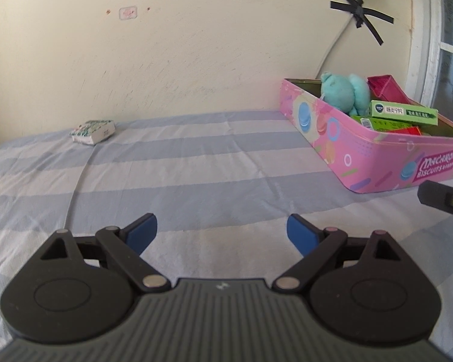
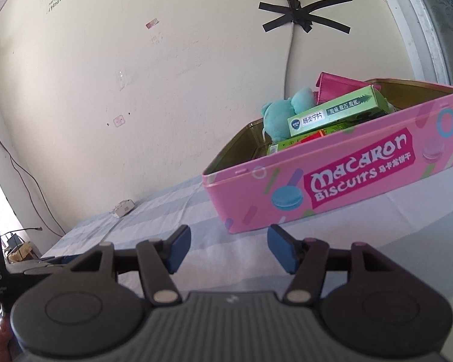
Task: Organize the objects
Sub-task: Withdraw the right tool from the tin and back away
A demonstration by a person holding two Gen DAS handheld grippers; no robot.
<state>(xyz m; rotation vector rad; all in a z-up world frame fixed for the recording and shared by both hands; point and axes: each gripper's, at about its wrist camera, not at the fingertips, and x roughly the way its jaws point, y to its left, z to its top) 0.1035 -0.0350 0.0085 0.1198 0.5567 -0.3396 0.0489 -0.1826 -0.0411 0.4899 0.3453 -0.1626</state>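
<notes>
Both grippers — left, right — hung empty with jaws apart over the striped sheet; pink tin already held toy and boxes, tissue pack lay apart — likely next.

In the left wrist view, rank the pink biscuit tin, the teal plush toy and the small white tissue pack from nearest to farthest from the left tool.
1. Pink biscuit tin, right, near corner closest to the left tool.
2. Teal plush toy, inside the tin's far end.
3. Small white tissue pack, far left by the wall; close to the toy's rank.
</notes>
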